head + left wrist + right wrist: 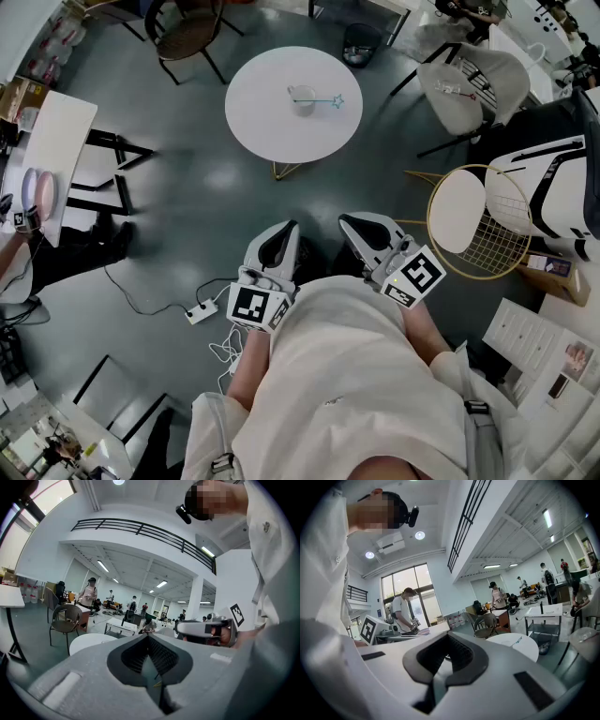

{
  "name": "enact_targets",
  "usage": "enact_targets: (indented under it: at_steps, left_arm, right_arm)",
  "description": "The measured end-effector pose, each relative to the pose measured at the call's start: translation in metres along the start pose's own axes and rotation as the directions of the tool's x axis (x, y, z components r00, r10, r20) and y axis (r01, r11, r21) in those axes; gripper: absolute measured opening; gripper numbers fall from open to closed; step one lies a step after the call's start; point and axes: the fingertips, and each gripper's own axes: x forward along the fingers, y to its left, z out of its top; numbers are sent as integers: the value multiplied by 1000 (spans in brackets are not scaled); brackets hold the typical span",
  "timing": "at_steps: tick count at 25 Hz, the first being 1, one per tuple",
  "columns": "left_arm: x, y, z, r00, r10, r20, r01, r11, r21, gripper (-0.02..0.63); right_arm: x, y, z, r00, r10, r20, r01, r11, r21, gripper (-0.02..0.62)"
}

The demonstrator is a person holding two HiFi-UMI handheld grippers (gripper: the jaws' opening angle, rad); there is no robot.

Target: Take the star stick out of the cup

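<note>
Two grippers low centre of head view, close to person's torso, side by side. L gripper [279, 239]: jaws pressed together, nothing between. R gripper [361, 234]: jaws likewise together, empty. Round white table [272, 131] at upper centre of frame, well apart from both. Cup [303, 97] stands upright near table's middle. Star stick [328, 100] in cup, leaning toward frame right, star end beyond rim.
</note>
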Motion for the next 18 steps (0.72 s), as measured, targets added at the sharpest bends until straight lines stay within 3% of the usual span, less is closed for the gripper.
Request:
enact_targets:
  at_steps: [10,18]
  left_arm:
    - [2,4,3,1000,-15,-4,15,1000,14,6]
    - [-2,7,-1,1000,-18,-13,18,1000,2,6]
  right_arm:
    - [6,-4,-1,1000,-28,3,28,1000,0,5]
    - [6,-13,-4,997,-72,29,69,994,89,8]
